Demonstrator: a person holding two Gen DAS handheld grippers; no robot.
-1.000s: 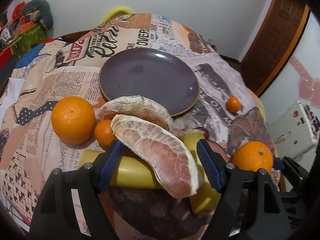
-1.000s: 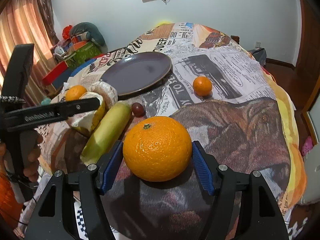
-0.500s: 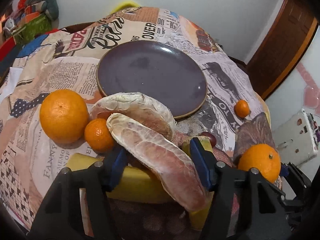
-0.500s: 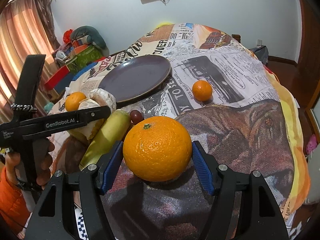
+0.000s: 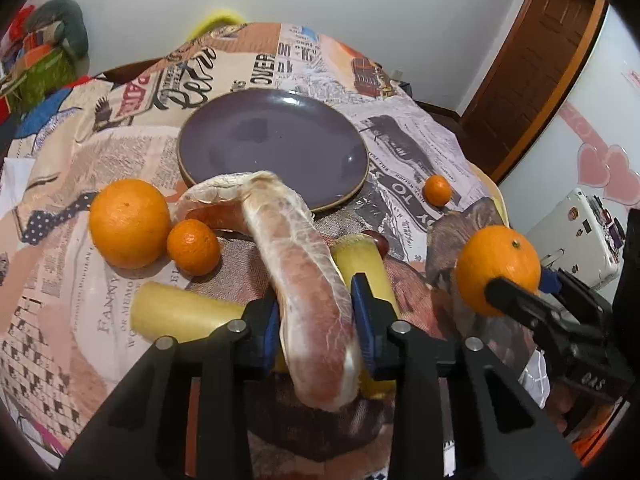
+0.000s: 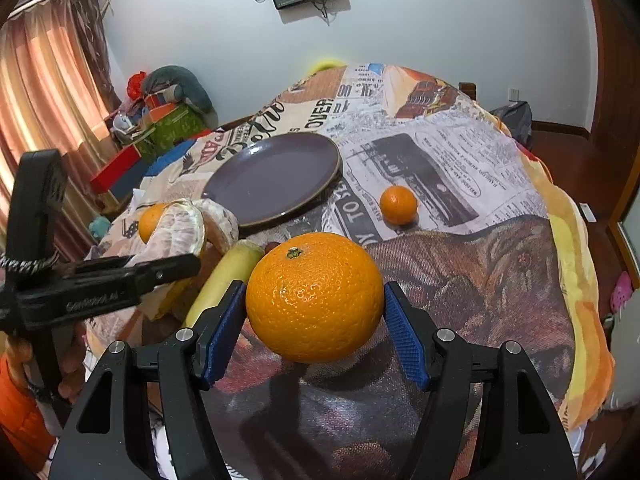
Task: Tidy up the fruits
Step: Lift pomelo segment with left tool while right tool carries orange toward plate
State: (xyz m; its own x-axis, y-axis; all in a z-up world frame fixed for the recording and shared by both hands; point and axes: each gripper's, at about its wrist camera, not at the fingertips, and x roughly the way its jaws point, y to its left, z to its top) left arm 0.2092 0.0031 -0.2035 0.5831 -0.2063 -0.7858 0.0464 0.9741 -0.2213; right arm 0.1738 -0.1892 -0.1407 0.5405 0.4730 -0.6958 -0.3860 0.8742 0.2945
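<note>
Now, left gripper (image 5: 316,320): pinching pomelo segment (image 5: 308,280) — lower centre.
Right gripper (image 6: 314,328): pads against big orange (image 6: 315,297) — plate (image 6: 276,178) beyond.

Left gripper (image 5: 314,318) is blocking the middle of the banana (image 5: 176,314): only its two ends are showing, either side of the blue pads. The pomelo segment (image 5: 308,280) between those pads is covering part of the second segment (image 5: 208,208) beyond it. A dark grape (image 5: 378,240) is peeking out just past the banana's far end, mostly hidden. In the right wrist view, the orange (image 6: 315,296) is hiding the cloth (image 6: 460,280) under it; pad contact on the right gripper (image 6: 315,330) is unclear. The frame edge is cutting off both gripper bodies.
</note>
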